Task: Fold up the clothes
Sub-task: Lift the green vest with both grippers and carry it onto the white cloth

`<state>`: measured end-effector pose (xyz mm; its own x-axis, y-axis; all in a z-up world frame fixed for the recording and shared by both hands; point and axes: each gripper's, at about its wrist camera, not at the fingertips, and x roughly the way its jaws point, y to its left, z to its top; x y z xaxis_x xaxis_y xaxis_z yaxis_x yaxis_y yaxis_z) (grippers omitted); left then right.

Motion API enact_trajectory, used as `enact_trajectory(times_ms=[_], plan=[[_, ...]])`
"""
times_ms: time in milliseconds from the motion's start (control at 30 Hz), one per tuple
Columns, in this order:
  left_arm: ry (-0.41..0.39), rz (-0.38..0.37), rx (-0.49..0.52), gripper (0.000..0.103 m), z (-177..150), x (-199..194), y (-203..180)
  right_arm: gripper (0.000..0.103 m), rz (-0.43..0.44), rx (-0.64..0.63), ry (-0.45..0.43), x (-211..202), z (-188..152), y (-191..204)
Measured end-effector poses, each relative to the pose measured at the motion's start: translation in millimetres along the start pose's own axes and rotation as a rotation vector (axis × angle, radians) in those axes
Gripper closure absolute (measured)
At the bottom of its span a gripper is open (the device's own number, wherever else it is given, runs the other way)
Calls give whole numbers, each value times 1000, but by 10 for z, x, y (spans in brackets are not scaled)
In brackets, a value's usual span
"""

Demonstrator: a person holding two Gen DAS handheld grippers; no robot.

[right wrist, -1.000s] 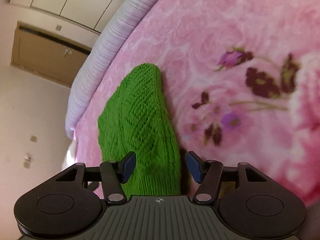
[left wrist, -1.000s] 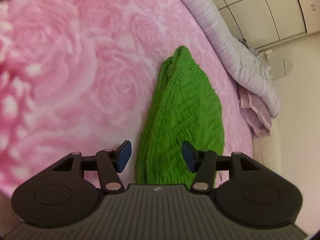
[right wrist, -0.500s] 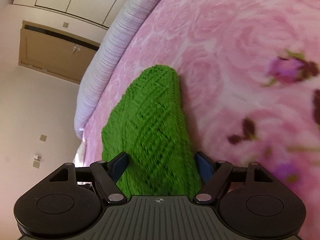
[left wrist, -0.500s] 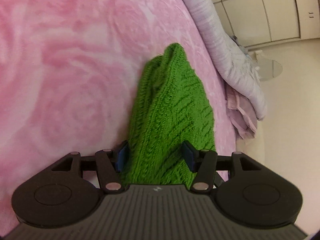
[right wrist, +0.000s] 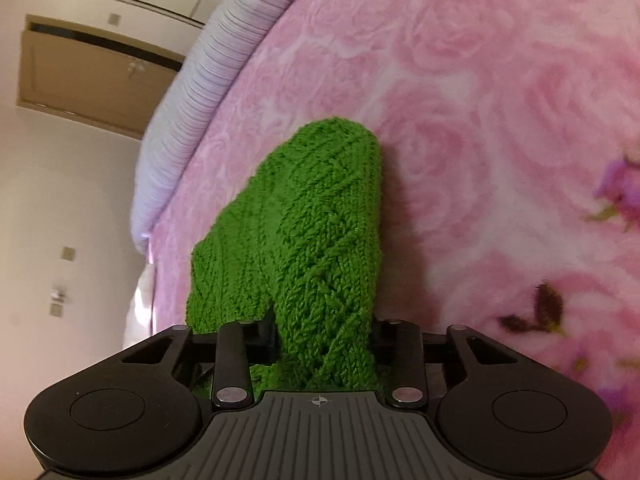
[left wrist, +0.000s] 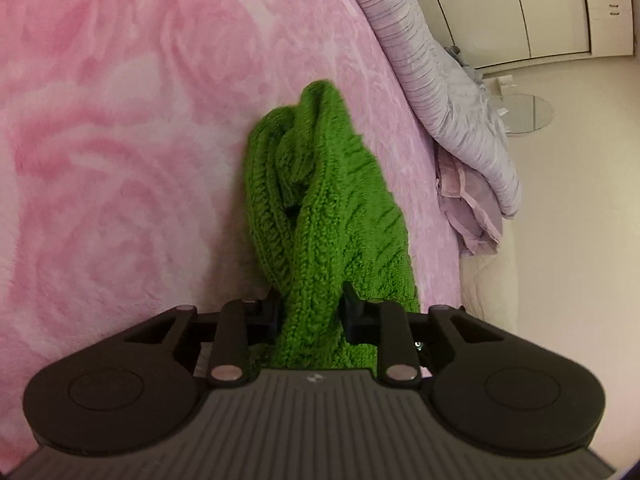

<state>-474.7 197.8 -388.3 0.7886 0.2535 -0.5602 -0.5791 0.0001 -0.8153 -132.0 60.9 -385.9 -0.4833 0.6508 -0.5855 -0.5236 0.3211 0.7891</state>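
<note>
A green knitted garment (left wrist: 320, 200) lies folded on a pink rose-patterned blanket (left wrist: 120, 140). My left gripper (left wrist: 310, 312) is shut on the near edge of the garment, with knit bunched between its fingers. The garment's far end is wrinkled and lifted. In the right wrist view the same green garment (right wrist: 312, 232) runs away from me, and my right gripper (right wrist: 324, 340) is shut on its near end. The fingertip pads are hidden in the knit in both views.
A striped lavender quilt (left wrist: 440, 100) lies rolled along the far edge of the bed, also in the right wrist view (right wrist: 200, 100). Beyond the bed edge are a cream floor, white wardrobe doors (left wrist: 540, 8) and a brown door (right wrist: 88, 68).
Both grippers moved forward onto the garment and closed from open onto its near edges. The knit is now bunched and drawn up between the fingers.
</note>
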Motion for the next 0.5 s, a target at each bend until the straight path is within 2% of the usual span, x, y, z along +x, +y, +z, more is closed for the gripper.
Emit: enact_trajectory(times_ms=[167,400,500], plan=[[-41,22,-59,85,184,-461,-421,69,8,30,51,-142,175,545],[-204,49,-89,85,387,-1463,-1063,69,106,-30,137,-186,463,1613],[-284,45,-100,85,478,-1850,-1131,69,149,-81,170,-115,472,2038]])
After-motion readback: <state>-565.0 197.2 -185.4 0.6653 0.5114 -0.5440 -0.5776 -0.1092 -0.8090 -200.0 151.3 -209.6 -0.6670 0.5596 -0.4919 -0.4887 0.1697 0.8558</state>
